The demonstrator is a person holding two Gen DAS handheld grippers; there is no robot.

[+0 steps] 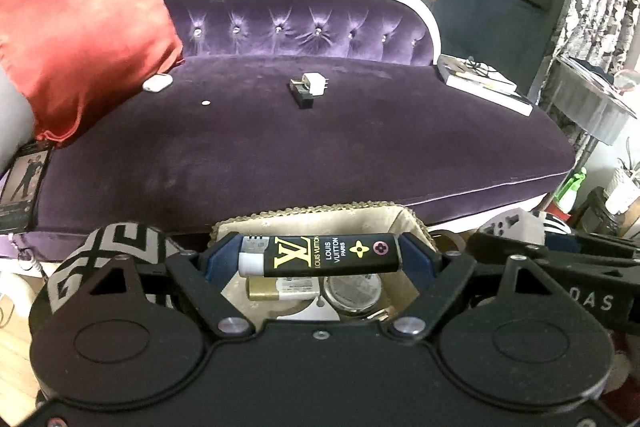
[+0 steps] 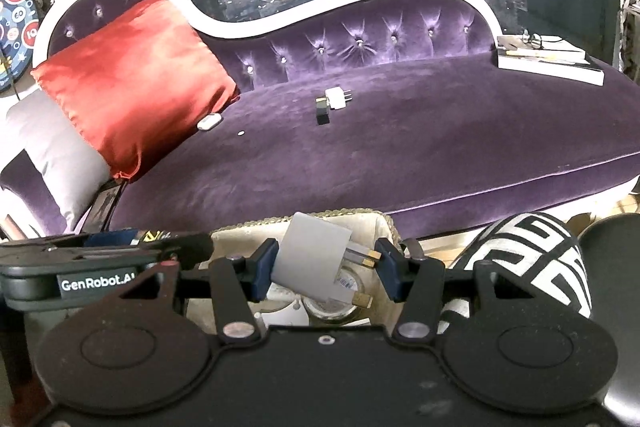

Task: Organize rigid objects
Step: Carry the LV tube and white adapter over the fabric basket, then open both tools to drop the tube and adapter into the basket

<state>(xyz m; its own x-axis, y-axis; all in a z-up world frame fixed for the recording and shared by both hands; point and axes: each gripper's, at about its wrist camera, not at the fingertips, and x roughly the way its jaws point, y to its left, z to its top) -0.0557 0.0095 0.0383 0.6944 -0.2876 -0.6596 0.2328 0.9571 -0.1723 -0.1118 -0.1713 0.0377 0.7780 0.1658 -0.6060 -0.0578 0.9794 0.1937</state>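
Observation:
My left gripper (image 1: 320, 257) is shut on a black lighter (image 1: 320, 255) with gold lettering, held crosswise between the blue pads above an open cream box (image 1: 404, 223) with a gold beaded rim. Inside the box lie a battery (image 1: 280, 289) and a round glass item (image 1: 352, 293). My right gripper (image 2: 326, 267) is shut on a white plug adapter (image 2: 314, 255) with brass pins, tilted over the same box (image 2: 380, 223). Further off on the purple sofa seat rest a white plug beside a black block (image 1: 306, 89), a white earbud case (image 1: 157, 83) and a small white disc (image 1: 205, 103).
A red satin cushion (image 1: 76, 27) leans at the sofa's left end, and books with glasses on top (image 1: 480, 79) sit at its right end. A black-and-white patterned cushion (image 2: 532, 259) lies beside the box. A round silver side table (image 1: 592, 99) stands to the right.

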